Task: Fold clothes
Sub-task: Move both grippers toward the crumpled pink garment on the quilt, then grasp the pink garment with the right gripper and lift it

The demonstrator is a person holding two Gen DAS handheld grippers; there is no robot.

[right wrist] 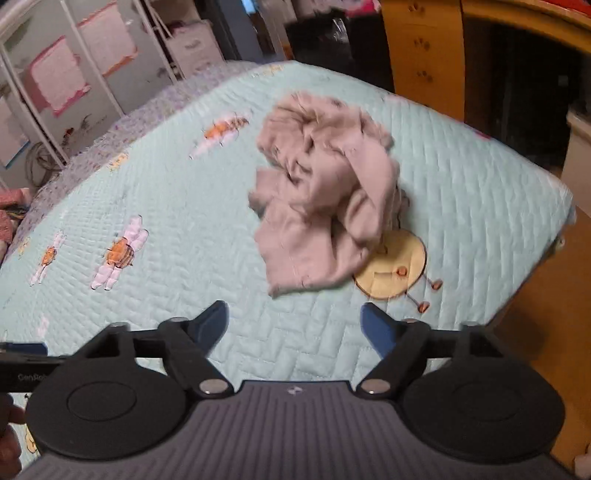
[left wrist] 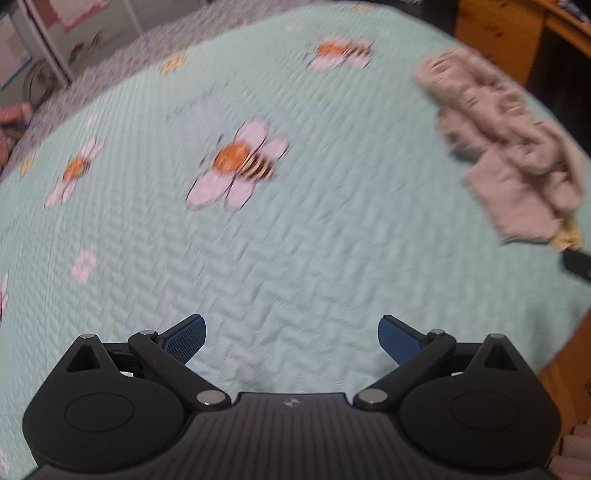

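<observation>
Left wrist view: left tongs (left wrist: pixel 291 341) spread wide, nothing btwn the blue pads (left wrist: pixel 186 339), hovering over bare mint quilted bedspread (left wrist: pixel 295 258). Pic is blurred. Bee-and-flower print (left wrist: pixel 240 164) sits ahead of the tongs on the quilt. Crumpled beige garment (left wrist: pixel 513 147) lies far to the upper right, near the bed's edge, well apart from these tongs. A dark tip (left wrist: pixel 576 262) pokes in just below the garment at the right border; can't tell what it is. Wooden furniture (left wrist: pixel 495 33) behind the bed.

Right wrist view: right tongs (right wrist: pixel 295 325) wide apart, empty, no cloth btwn the pads (right wrist: pixel 378 330). Garment (right wrist: pixel 321 192) is bunched in a heap on the bedspread (right wrist: pixel 184 206), straight ahead of the tongs, not touching them. Its lower right edge overlaps a round yellow print (right wrist: pixel 399 269) on the quilt. White rack w/ pink-edged cloths (right wrist: pixel 62 77) stands beyond the bed at left; wooden furniture (right wrist: pixel 424 55) at the back right.
</observation>
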